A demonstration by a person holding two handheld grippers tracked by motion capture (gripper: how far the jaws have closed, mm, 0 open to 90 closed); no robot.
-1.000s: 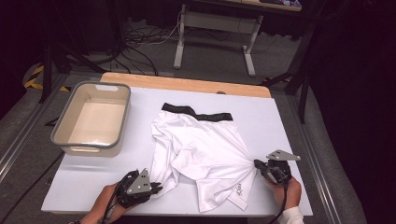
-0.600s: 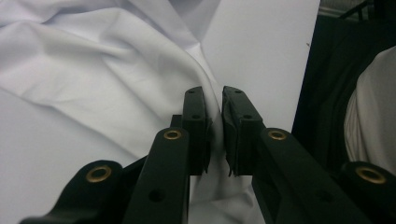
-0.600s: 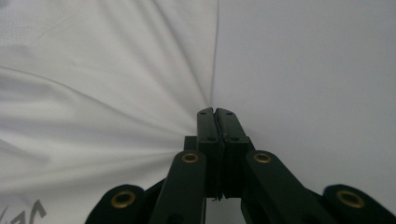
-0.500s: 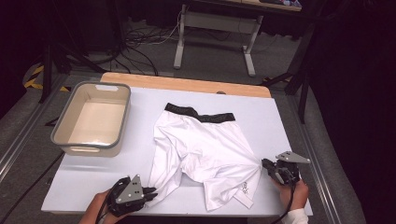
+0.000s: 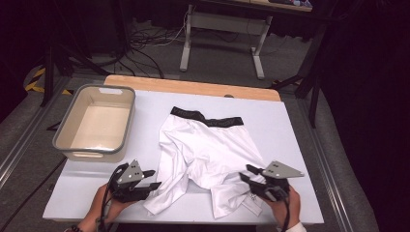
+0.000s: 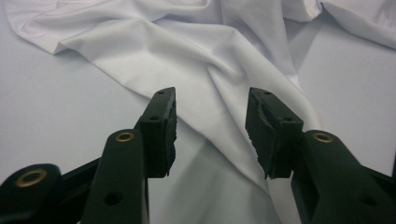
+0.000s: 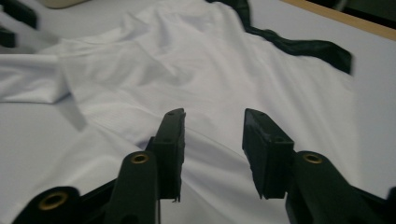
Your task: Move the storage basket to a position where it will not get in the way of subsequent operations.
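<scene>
A pair of white stretch-fabric shorts with a black waistband [image 5: 208,150] is lying spread on the pale grey table [image 5: 290,130], waistband toward twelve o'clock and the two legs pointing toward six o'clock. The left gripper [image 5: 151,179] is sitting at the seven o'clock corner of the shorts, just beside the hem of the left leg; its fingers [image 6: 161,126] have just been opening and are standing apart, with white cloth lying below them, not pinched. The right gripper [image 5: 247,174] is hovering at the five o'clock side, over the edge of the right leg; its fingers [image 7: 170,144] have likewise just been opening and are standing apart, gripping nothing. A grey rectangular plastic bin [image 5: 65,140] is resting at ten o'clock from the shorts, well apart from them.
</scene>
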